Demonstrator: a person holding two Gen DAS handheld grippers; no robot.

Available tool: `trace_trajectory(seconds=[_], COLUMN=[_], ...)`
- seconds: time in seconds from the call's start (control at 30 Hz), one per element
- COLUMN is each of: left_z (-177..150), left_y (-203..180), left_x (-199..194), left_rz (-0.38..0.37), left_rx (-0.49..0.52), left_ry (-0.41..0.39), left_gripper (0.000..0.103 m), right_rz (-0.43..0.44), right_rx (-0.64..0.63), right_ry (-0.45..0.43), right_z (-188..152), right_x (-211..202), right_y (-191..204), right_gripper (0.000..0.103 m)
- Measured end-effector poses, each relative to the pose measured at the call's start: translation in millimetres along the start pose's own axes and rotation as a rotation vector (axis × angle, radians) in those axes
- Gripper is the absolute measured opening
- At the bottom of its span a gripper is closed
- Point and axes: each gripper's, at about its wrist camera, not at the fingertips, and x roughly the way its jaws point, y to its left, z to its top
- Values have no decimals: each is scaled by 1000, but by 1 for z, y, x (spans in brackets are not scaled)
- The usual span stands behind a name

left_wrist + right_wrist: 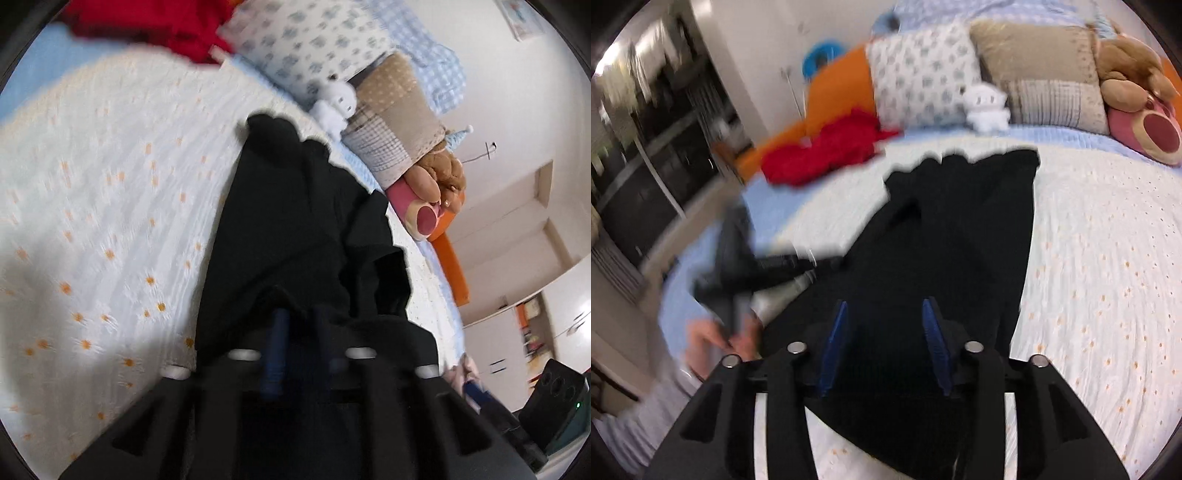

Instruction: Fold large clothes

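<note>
A large black garment [303,229] lies lengthwise on the white daisy-print bedspread [103,206], reaching toward the pillows. My left gripper [306,332] has black cloth bunched over its blue pads and looks shut on the garment's near end. In the right wrist view the garment [960,236] runs up the bed. My right gripper [886,325] is open, its blue pads [836,343] wide apart just above the cloth's near end. The left gripper [746,273] shows blurred at the left, held by a hand.
A red garment [820,147] lies crumpled at the bed's far left. Pillows [923,74], a small white plush [986,107] and a brown-and-pink stuffed bear [1137,92] line the headboard. An orange bed frame [838,88] and dark windows [646,147] stand to the left.
</note>
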Motion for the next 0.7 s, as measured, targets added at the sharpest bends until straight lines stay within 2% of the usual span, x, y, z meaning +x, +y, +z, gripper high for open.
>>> trace_trajectory(seconds=[0.03, 0.07, 0.13, 0.2, 0.33, 0.4, 0.47, 0.5, 0.53, 0.57, 0.6, 0.7], left_z=[0, 0, 1, 2, -16, -34, -48, -55, -59, -61, -62, -66], left_y=[-8, -16, -35, -51, -73, -75, -66, -55, -47, -39, -37, -47], left_x=[-11, -23, -54, -73, -83, -69, -46, -29, -19, -14, -14, -10], left_rz=[26, 49, 58, 43, 37, 8, 57, 109, 128, 120, 106, 133], left_rx=[26, 54, 122, 175, 281, 313, 314, 308, 293, 272, 271, 333], left_ry=[-32, -77, -162, -169, -89, 17, 117, 160, 173, 165, 131, 139], left_gripper=[77, 91, 91, 91, 90, 84, 74, 69, 66, 68, 69, 81], right_rz=[-38, -90, -136, -162, -196, -199, -205, -210, -208, -204, -199, -184], right_rx=[-14, -33, -52, -60, -79, -102, -133, -147, -148, -146, -147, -155], right_ry=[23, 42, 65, 51, 48, 56, 43, 41, 41, 43, 41, 28], right_z=[-4, -7, -13, -14, -11, -16, -18, -18, -19, -18, -18, -19], right_x=[8, 17, 34, 40, 56, 65, 71, 71, 71, 71, 72, 72], right_y=[1, 3, 4, 3, 2, 1, 2, 4, 4, 3, 2, -1], right_gripper=[26, 25, 23, 23, 23, 24, 25, 25, 25, 25, 26, 27])
